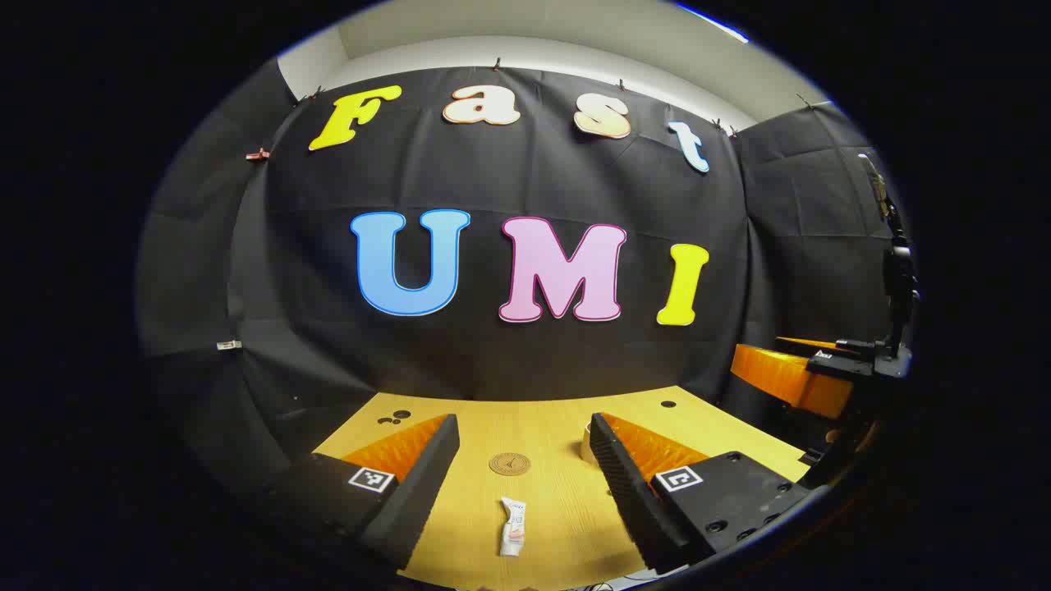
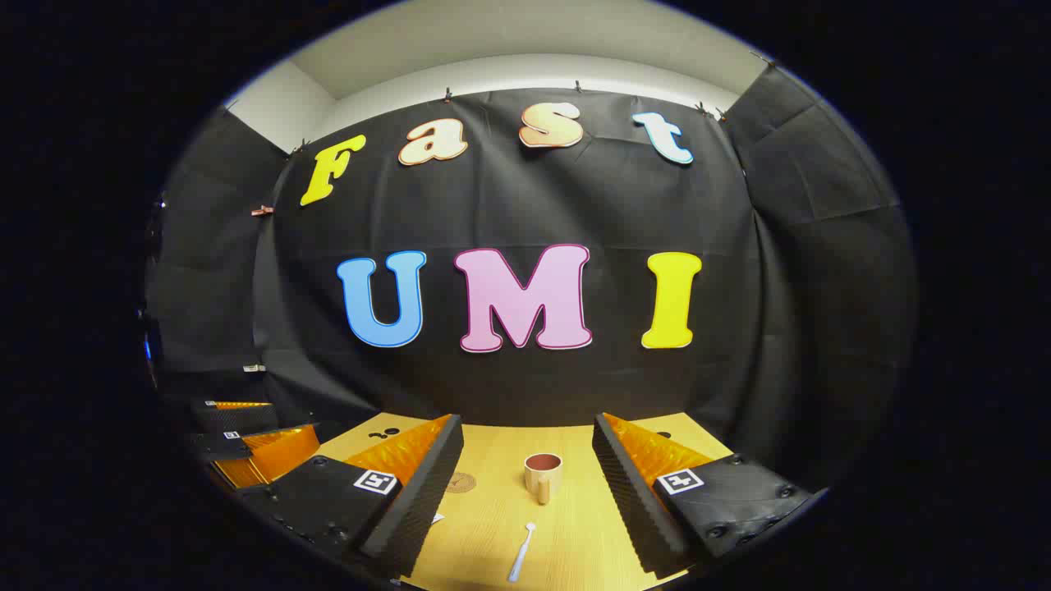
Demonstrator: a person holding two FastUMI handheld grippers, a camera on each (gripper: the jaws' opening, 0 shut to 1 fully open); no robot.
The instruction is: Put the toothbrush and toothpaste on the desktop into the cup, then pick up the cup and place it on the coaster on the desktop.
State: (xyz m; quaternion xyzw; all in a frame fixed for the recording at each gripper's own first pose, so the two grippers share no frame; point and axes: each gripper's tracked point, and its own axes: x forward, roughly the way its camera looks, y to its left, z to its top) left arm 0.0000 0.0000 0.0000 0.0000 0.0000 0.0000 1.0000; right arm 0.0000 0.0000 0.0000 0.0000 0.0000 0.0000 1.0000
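Note:
The white toothpaste tube (image 1: 512, 527) lies on the wooden desktop (image 1: 558, 501), between and just ahead of my left gripper's (image 1: 524, 427) open fingers. Beyond it sits the round brown coaster (image 1: 510, 464). The cup (image 1: 585, 444) peeks out behind that gripper's right finger. In the right gripper view the cup (image 2: 543, 474) stands upright ahead of my open right gripper (image 2: 527, 427), handle toward me. The white toothbrush (image 2: 521, 552) lies in front of it. The coaster (image 2: 461, 483) and a corner of the toothpaste (image 2: 436, 518) show beside the left finger. Neither gripper holds anything.
The right gripper (image 1: 792, 373) hovers off the table's right side; the left gripper (image 2: 246, 447) shows at far left. Small dark holes (image 1: 394, 417) mark the desktop's back corners. The black cloth wall closes the table's far edge. A dark stand (image 1: 899, 279) rises at right.

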